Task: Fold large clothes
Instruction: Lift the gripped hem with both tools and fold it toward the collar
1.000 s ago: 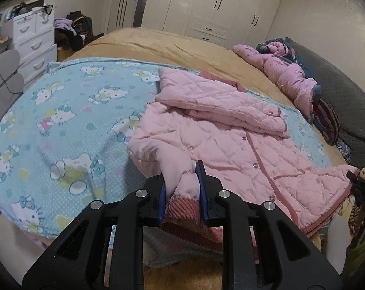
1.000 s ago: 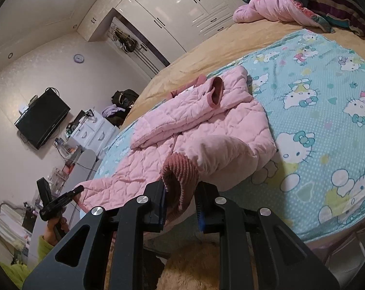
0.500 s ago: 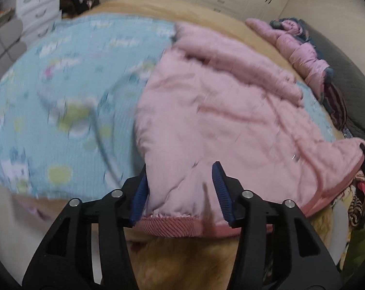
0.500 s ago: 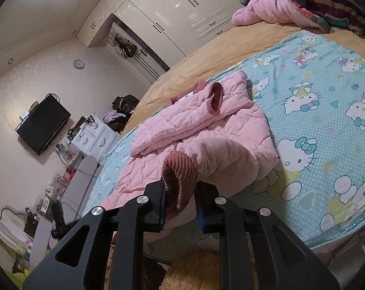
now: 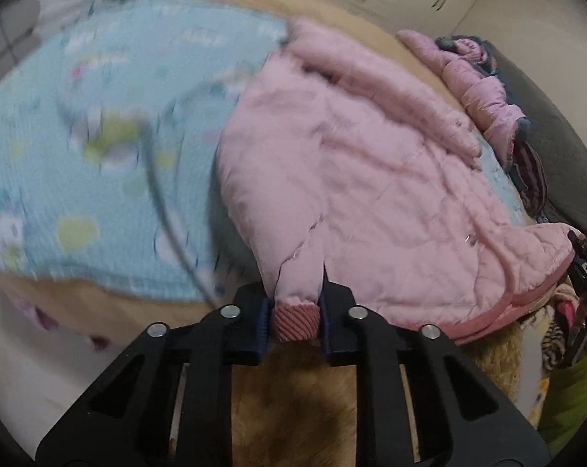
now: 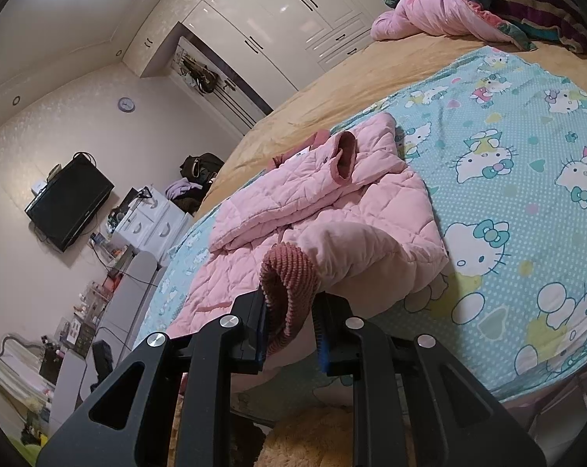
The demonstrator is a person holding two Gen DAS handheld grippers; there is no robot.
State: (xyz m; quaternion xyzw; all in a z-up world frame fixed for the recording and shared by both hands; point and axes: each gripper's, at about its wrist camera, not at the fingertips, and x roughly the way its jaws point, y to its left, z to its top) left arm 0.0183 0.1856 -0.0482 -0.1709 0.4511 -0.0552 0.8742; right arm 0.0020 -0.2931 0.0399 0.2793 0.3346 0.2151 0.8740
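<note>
A pink quilted jacket (image 5: 371, 179) lies on the blue cartoon-print blanket (image 5: 110, 124) at the bed's near edge; it also shows in the right wrist view (image 6: 332, 210). My left gripper (image 5: 295, 317) is shut on a ribbed dark-pink cuff (image 5: 296, 319) at the jacket's near edge. My right gripper (image 6: 289, 330) is shut on another ribbed cuff (image 6: 287, 276), with its sleeve bunched up off the blanket (image 6: 526, 179). The left wrist view is blurred.
A second pink coat (image 6: 437, 7) and striped cloth (image 6: 546, 7) lie at the far end of the tan bed (image 6: 332, 93). White wardrobes (image 6: 293, 11), a wall TV (image 6: 67, 202) and white drawers (image 6: 149, 225) line the room. A fluffy rug (image 6: 312, 439) lies below.
My left gripper opened half a second ago and has shut again on the cuff, with the sleeve now spread flatter. The right gripper has kept its hold and barely moved.
</note>
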